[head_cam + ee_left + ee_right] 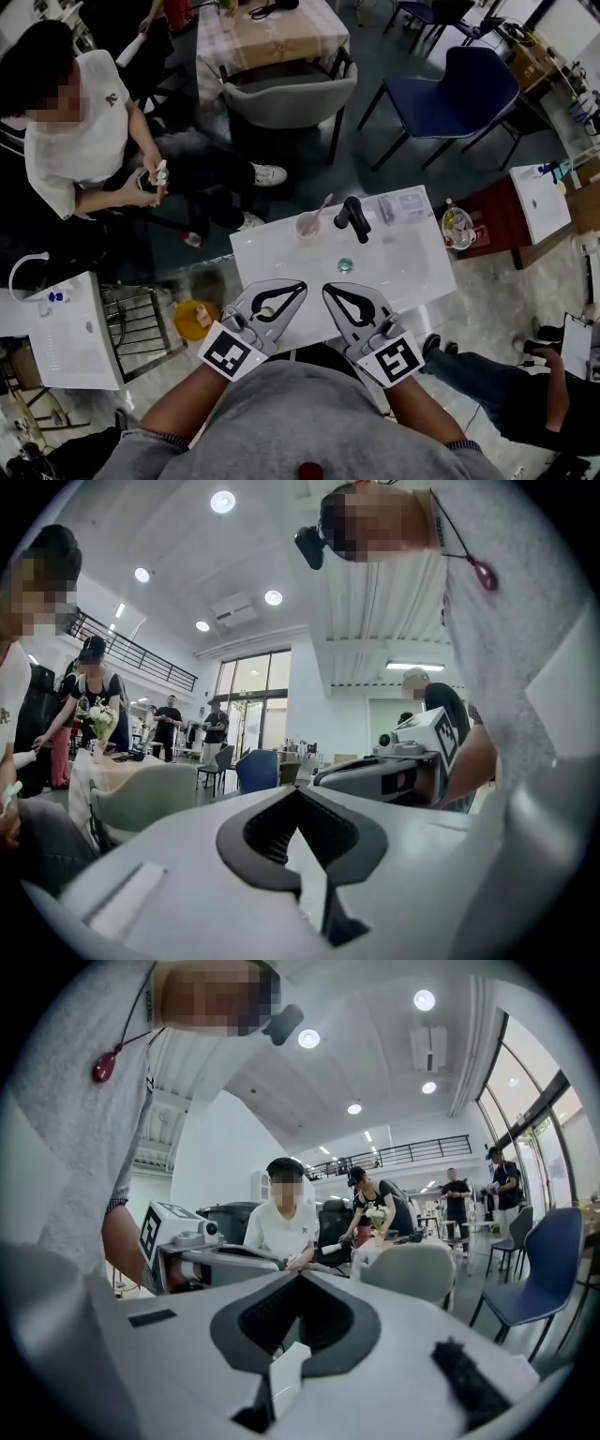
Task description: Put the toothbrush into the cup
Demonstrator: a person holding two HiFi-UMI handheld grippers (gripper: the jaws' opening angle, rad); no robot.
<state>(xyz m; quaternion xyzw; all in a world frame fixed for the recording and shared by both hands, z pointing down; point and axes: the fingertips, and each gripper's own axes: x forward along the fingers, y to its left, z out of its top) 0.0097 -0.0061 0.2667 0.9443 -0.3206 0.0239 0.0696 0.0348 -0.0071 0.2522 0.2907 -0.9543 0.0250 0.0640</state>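
Jaws of the left gripper [296, 287] are pressed together with nothing between them. It sits low by the person's body, at about 8 o'clock from the drain [345, 265] of the white washbasin [412, 262]. Next along, at about 10 o'clock from the drain, stands the pink cup [307, 227] on the basin's far rim. The toothbrush [325, 204] already appears to be in it, its handle leaning out toward 1 o'clock, though it is small in the head view. Just beside the cup, at 12 o'clock from the drain, is the black faucet [352, 216]. The right gripper [330, 289] lies at about 6 o'clock from the drain, near its partner. Its own view shows the pads meeting and holding nothing. Judging by this, the placing looks done, and what remains is to keep clear of it. Both grippers should stay closed and on the near side of the basin, well apart from the cup. The leaning handle is easy to snag, and a light cup would tip at a nudge. If the brush needs settling, it would be best to come at it from above at 12 o'clock and not sweep across the faucet.
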